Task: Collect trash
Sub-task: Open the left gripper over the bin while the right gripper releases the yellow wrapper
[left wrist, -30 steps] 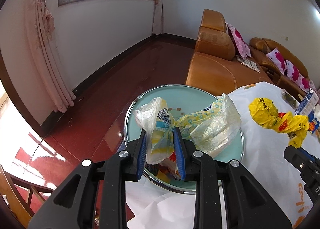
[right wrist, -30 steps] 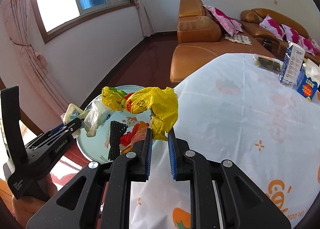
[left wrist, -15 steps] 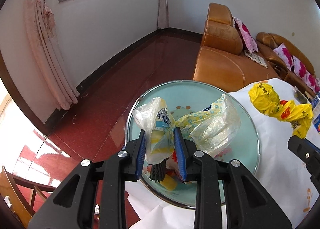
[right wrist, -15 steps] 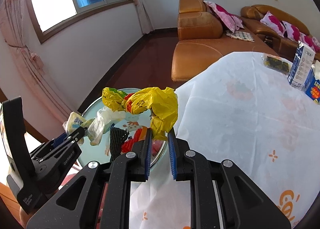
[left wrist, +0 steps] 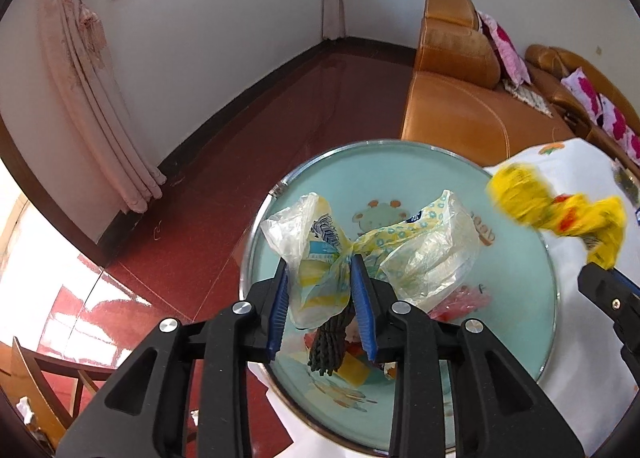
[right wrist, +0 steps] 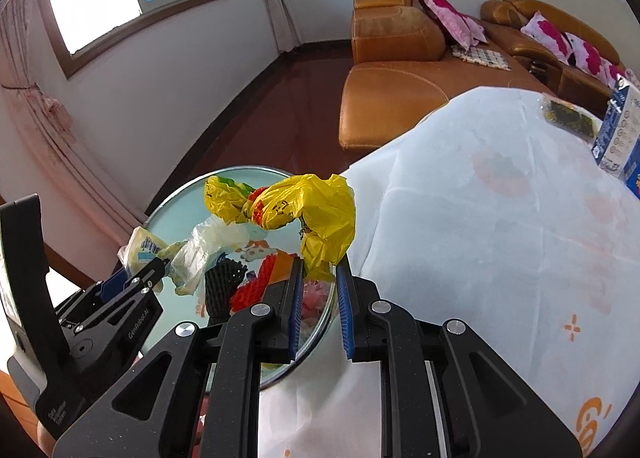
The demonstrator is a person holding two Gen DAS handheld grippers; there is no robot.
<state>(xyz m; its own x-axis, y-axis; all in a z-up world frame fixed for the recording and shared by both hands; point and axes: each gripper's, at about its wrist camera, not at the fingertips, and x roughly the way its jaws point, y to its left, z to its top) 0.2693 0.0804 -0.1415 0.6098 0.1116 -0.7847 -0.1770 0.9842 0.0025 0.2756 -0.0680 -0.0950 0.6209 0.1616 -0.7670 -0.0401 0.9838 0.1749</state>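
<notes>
The left gripper (left wrist: 320,282) points down over a round bin (left wrist: 520,390) with a metal rim and a pale green cartoon-printed inside. Between its blue pads (left wrist: 279,306) hangs a crumpled clear wrapper (left wrist: 320,258) with yellow and blue print; its jaws are opening, yet the pads still touch the wrapper on both sides. The right gripper (right wrist: 318,278) is clamped on the lower end of a crumpled yellow bag (right wrist: 316,214), which stands up above its tips over the near edge of the bin, where the bin meets the counter (right wrist: 500,258) and its white printed cloth.

The left wrist view looks straight into the bin: a black mesh sleeve (left wrist: 326,346), red scraps (left wrist: 460,304) and a yellow piece (left wrist: 352,368) lie at the bottom, just below the hanging wrapper. It shows the yellow bag only as a blurred shape at the right, with one black tip of the right gripper beneath it. It also takes in the red floor (left wrist: 280,118), a pink curtain (left wrist: 92,98) and part of a wooden chair (left wrist: 36,390) at lower left.

The right wrist view shows what the other cannot: the left gripper from the side, low on the left, with the wrapper sticking out of its tips above the bin. It also shows more of the counter, with a blue and white carton (right wrist: 614,126) and a dark packet (right wrist: 566,118) at its far edge, well apart from the bin. An orange sofa (right wrist: 400,98) with pink cushions (right wrist: 448,14) stands behind in both views.
</notes>
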